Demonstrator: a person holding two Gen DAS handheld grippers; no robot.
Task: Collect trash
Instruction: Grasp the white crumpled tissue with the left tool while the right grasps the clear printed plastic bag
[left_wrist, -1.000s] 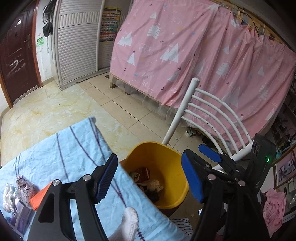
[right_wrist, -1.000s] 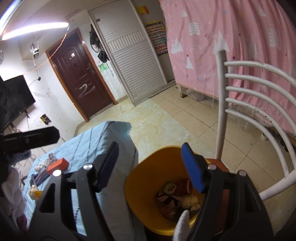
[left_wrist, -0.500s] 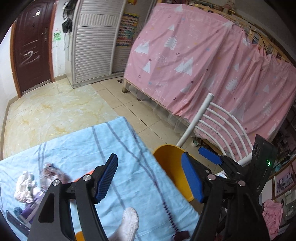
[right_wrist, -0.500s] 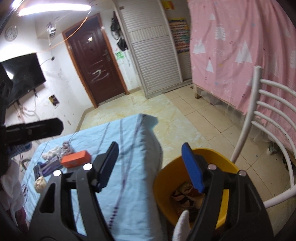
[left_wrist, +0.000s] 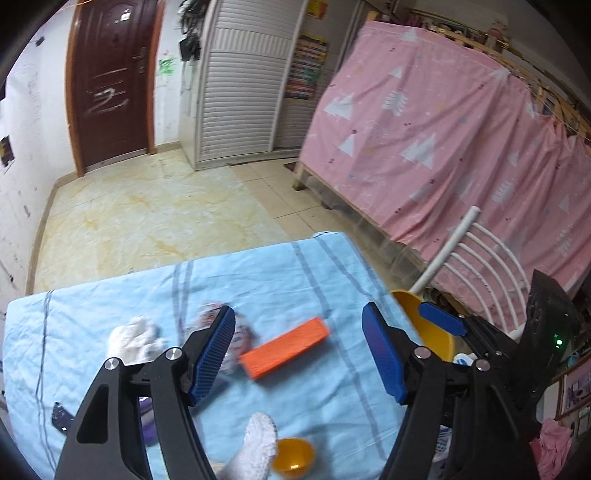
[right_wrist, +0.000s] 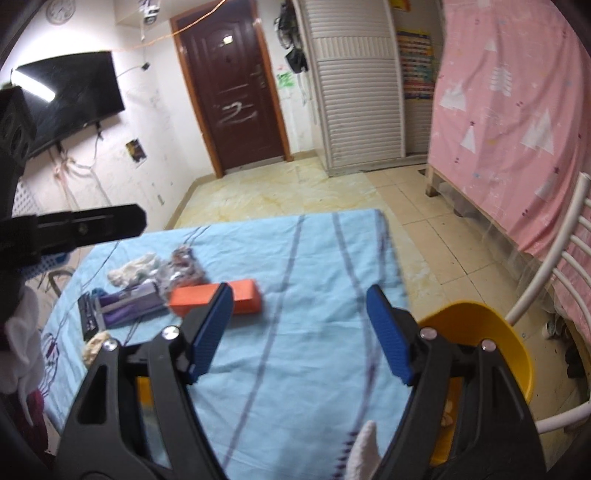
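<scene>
Left gripper (left_wrist: 298, 349) above the blue striped cloth (left_wrist: 295, 266) covering the bench, jaws released and holding nothing; between and beyond its blue pads (left_wrist: 212, 354) lies an orange box (left_wrist: 284, 347). To the left of the box, a crumpled printed wrapper (left_wrist: 240, 332) and a white tissue wad (left_wrist: 135, 339); a purple pack (right_wrist: 129, 304) lies nearer the left edge, partly hidden by the gripper in the left view. A small yellow cup (left_wrist: 293, 456) sits on the cloth near the lower frame edge. Right gripper (right_wrist: 299, 332) likewise over the cloth, jaws released and empty, with the orange box (right_wrist: 216, 295) just beyond its left pad. Yellow bin (right_wrist: 491, 339) stands off the right edge of the bench, beside a white chair (right_wrist: 554, 258); its contents are mostly hidden. A pink curtain (left_wrist: 443, 147) hangs behind, and a brown door (right_wrist: 232, 92) is visible in the far wall.
</scene>
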